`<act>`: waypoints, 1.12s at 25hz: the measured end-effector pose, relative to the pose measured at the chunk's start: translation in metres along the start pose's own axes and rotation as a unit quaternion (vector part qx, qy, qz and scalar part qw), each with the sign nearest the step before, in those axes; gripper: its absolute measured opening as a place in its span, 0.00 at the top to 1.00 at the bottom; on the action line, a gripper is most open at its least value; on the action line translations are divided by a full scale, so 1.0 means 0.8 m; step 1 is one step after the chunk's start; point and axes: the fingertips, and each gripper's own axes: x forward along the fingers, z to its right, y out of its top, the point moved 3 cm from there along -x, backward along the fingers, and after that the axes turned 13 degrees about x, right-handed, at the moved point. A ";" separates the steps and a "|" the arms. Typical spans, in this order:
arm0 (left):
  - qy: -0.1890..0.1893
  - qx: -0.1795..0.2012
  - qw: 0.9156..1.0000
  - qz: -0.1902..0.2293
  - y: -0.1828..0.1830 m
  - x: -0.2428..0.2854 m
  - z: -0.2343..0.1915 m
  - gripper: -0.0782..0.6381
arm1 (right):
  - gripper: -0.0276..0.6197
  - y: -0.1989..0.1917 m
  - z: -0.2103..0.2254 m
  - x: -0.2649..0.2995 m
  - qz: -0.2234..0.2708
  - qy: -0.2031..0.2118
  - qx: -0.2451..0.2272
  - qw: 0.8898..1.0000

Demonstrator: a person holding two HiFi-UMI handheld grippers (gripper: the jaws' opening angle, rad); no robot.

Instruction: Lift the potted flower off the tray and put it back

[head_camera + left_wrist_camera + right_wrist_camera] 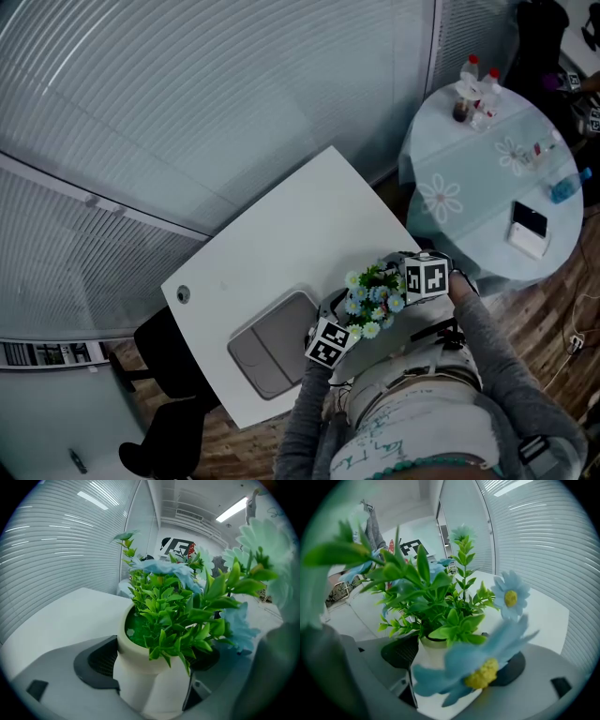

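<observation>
the left gripper (152, 670) and right gripper (452, 665) both clamp the potted flower (373, 298) by its pot from opposite sides. it is upright and off the tray (255, 354) — the way back lies toward the left gripper's side.

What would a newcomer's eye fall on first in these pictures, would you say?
The blue-and-green potted flower stands out, clamped in the left hand-held gripper and between the jaws of the right hand-held gripper, at the white table's near edge. Left of it lies a grey tray; a round table with bottles and a phone stands beyond, at upper right.
</observation>
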 end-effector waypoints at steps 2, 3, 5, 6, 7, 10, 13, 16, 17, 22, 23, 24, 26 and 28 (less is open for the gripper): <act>-0.001 0.003 1.000 -0.004 -0.004 0.002 0.001 0.27 | 0.34 -0.005 0.001 0.003 -0.004 -0.003 0.001 1.000; -0.002 0.004 1.000 -0.006 -0.005 0.003 0.002 0.27 | 0.34 -0.008 0.001 0.005 -0.006 -0.002 0.002 1.000; -0.001 0.006 1.000 -0.008 -0.006 0.004 0.002 0.27 | 0.34 -0.010 0.001 0.008 -0.006 -0.003 0.004 1.000; -0.001 0.008 1.000 -0.008 -0.007 0.004 0.002 0.27 | 0.34 -0.009 0.001 0.009 -0.002 -0.003 0.004 1.000; -0.001 0.010 1.000 -0.008 -0.008 0.004 0.003 0.27 | 0.34 -0.008 0.001 0.009 0.004 -0.003 0.004 1.000; -0.001 0.012 1.000 -0.003 -0.008 0.005 0.003 0.27 | 0.34 -0.007 0.000 0.010 0.020 0.000 0.005 1.000; -0.002 0.011 1.000 -0.005 -0.008 0.006 0.002 0.27 | 0.34 -0.008 0.002 0.010 0.025 0.001 0.005 1.000; -0.002 0.010 1.000 -0.004 -0.010 0.006 0.002 0.27 | 0.34 -0.009 0.001 0.009 0.017 0.001 0.008 1.000; -0.002 0.009 1.000 -0.005 -0.010 0.006 0.001 0.27 | 0.34 -0.009 0.002 0.009 0.015 0.001 0.008 1.000; -0.003 0.006 1.000 -0.006 -0.011 0.006 0.002 0.27 | 0.34 -0.010 0.001 0.009 0.015 0.000 0.008 1.000; -0.003 0.006 1.000 -0.007 -0.012 0.006 0.002 0.27 | 0.34 -0.009 0.001 0.009 0.018 0.001 0.008 1.000; -0.003 0.006 1.000 -0.008 -0.012 0.006 0.002 0.27 | 0.34 -0.007 0.000 0.010 0.021 0.003 0.007 1.000; -0.003 0.007 1.000 -0.008 -0.011 0.006 0.002 0.27 | 0.34 -0.007 0.000 0.010 0.022 0.003 0.006 1.000; -0.003 0.009 1.000 -0.007 -0.010 0.006 0.002 0.27 | 0.34 -0.007 0.000 0.010 0.020 0.002 0.006 1.000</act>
